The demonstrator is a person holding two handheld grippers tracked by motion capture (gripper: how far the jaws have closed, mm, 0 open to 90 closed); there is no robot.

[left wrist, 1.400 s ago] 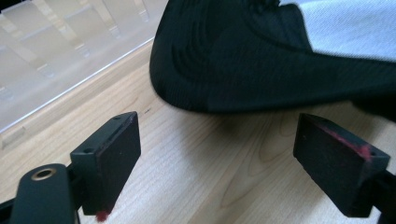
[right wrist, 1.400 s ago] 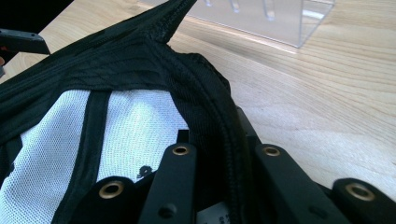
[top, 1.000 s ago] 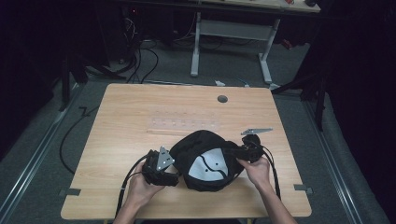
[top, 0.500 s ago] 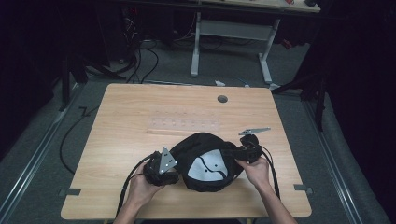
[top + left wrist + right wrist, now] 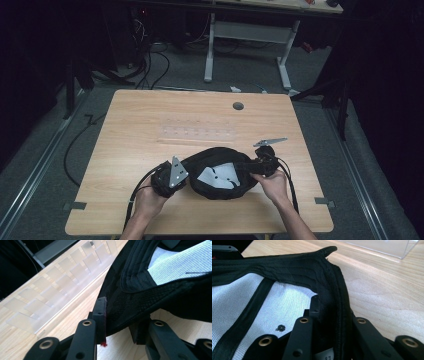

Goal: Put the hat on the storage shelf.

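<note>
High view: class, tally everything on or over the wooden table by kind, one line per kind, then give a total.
Black cap: 1
Clear plastic rack: 1
Hand-held tools: 2, left tool, right tool
Total: 4

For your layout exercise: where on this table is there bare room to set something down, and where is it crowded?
Free: the table's left side, and the far strip between the rack and the grommet. Crowded: near middle, where the cap sits between the left tool and right tool.
</note>
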